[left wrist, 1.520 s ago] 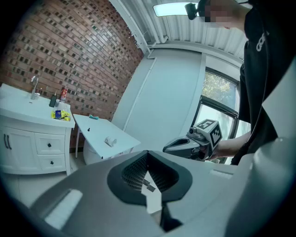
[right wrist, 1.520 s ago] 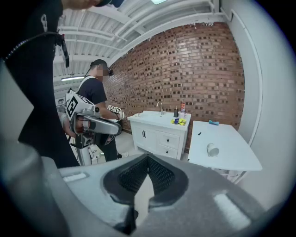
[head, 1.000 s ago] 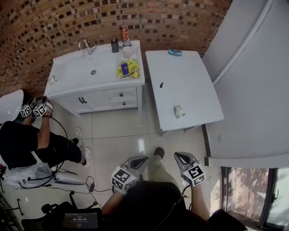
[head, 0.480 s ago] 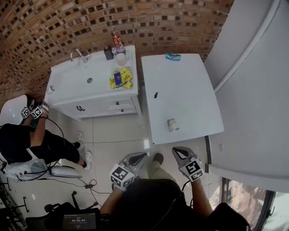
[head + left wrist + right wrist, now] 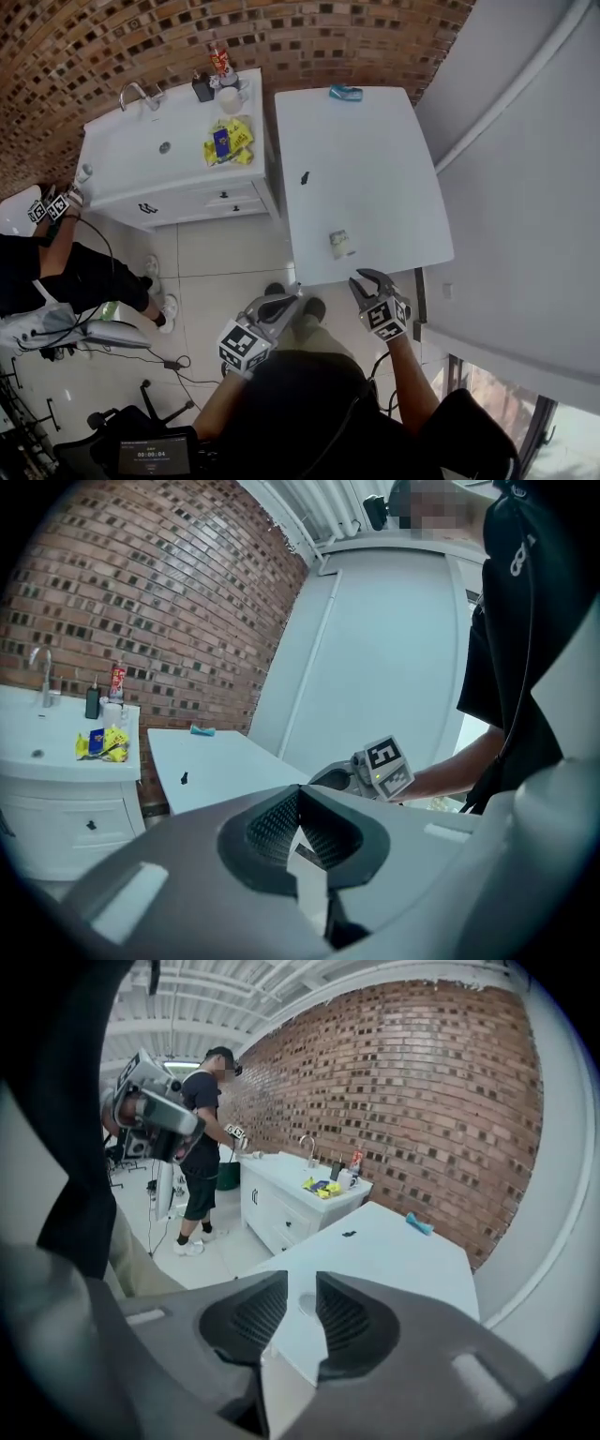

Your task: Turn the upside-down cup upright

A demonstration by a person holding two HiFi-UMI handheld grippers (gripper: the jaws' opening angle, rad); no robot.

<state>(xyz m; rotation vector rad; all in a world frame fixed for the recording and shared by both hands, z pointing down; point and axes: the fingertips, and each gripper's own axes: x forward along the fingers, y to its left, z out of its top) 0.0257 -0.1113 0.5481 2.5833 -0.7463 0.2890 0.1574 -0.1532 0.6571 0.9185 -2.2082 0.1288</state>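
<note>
At the near edge of the white table (image 5: 375, 159), a little right of its middle, stands the cup (image 5: 341, 244). It is too small here to confirm that it sits mouth-down. Change noted: against the head view a second ago, table and cup lie closer to me. My right claw (image 5: 372, 281) now hangs just short of that near edge, in line with the cup. Its jaws have just been opening and stand apart with nothing pressed between them. The cup shows beyond the gap, not reached. My left claw (image 5: 289, 302) is closed tip to tip, empty, over the floor beside the table. Judgement: approach made; grasp and turn-over not yet begun.
</note>
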